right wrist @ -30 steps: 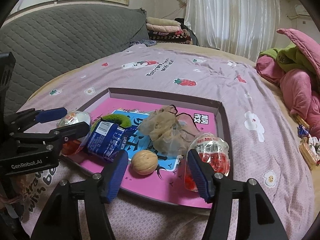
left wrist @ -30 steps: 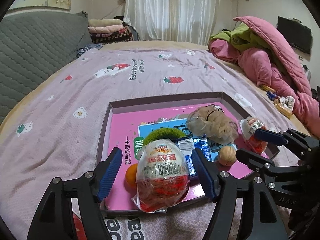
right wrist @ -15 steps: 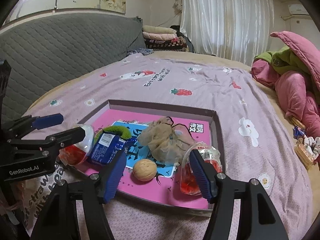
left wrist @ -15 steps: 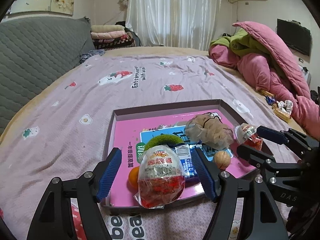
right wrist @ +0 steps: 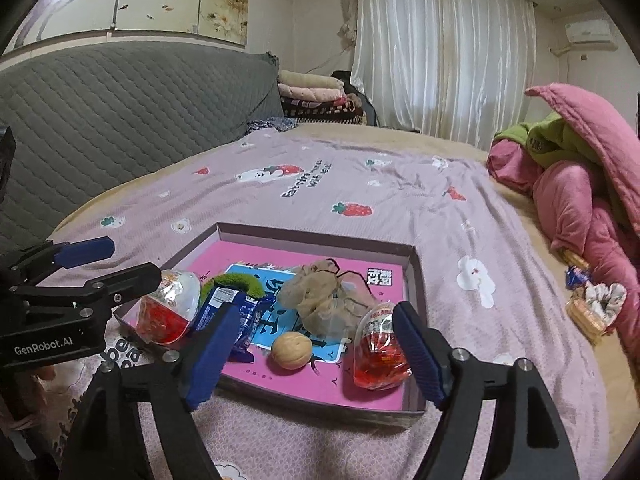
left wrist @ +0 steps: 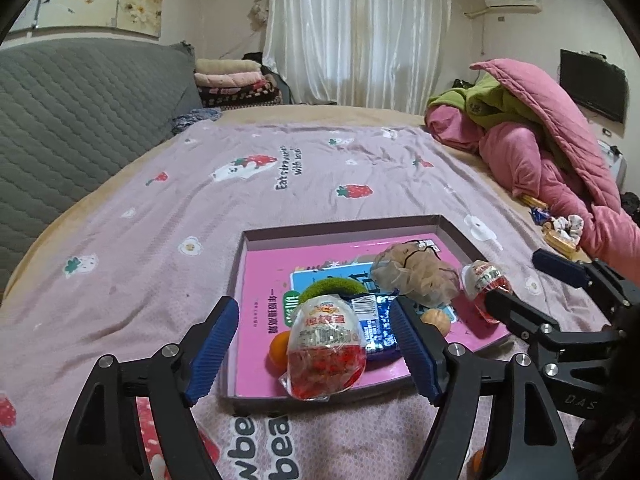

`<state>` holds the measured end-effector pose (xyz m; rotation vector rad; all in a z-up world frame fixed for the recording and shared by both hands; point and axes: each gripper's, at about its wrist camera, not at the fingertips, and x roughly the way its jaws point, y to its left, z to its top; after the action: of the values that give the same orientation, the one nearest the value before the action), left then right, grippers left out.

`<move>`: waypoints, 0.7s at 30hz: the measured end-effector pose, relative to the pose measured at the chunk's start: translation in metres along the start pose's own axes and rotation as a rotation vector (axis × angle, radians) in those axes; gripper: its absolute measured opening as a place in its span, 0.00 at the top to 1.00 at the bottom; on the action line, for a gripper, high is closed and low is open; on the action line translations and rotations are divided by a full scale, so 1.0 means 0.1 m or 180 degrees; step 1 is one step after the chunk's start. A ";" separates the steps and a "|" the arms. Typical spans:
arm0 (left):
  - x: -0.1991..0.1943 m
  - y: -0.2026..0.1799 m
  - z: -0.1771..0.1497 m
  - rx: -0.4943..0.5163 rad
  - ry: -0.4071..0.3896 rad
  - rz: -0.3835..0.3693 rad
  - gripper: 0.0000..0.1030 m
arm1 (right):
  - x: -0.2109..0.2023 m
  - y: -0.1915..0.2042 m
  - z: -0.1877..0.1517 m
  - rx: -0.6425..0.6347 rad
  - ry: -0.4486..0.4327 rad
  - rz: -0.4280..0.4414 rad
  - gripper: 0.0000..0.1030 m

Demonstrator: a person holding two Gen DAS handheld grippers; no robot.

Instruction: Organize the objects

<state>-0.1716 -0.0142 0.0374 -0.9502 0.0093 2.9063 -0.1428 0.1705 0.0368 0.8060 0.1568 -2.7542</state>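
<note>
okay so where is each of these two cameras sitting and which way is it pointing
Left wrist: on the left gripper, facing the tray's near-left end and a wrapped toy egg; both grippers show.
Right wrist: on the right gripper, facing the tray's near-right end, walnut and second egg; both grippers show.
Shared: tray, both eggs, bed, curtain.

Soft daylight through the curtain; sharp pictures, fisheye-bent with dark corners.

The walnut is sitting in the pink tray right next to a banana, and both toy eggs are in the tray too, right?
Not a banana. In the right wrist view the walnut lies in the pink tray beside a beige mesh bag. Both toy eggs are in the tray.
</note>
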 end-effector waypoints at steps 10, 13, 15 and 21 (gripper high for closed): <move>-0.33 0.04 0.02 -0.0076 -0.0243 0.0167 0.23 | -0.29 -0.01 0.03 0.0047 -0.0137 -0.0109 0.23; -0.39 0.04 -0.01 -0.0084 -0.0247 0.0195 0.23 | -0.36 -0.02 0.02 0.0066 -0.0154 -0.0103 0.23; -0.40 0.02 -0.03 -0.0072 -0.0201 0.0192 0.23 | -0.41 -0.01 0.01 0.0073 -0.0164 -0.0098 0.23; -0.47 -0.02 -0.13 -0.0068 -0.0152 0.0202 0.23 | -0.58 0.00 -0.03 0.0084 -0.0223 -0.0105 0.23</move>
<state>-0.1258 -0.0163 0.0552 -0.8995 0.0056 2.9923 -0.0947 0.1843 0.0655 0.7185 0.1211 -2.8166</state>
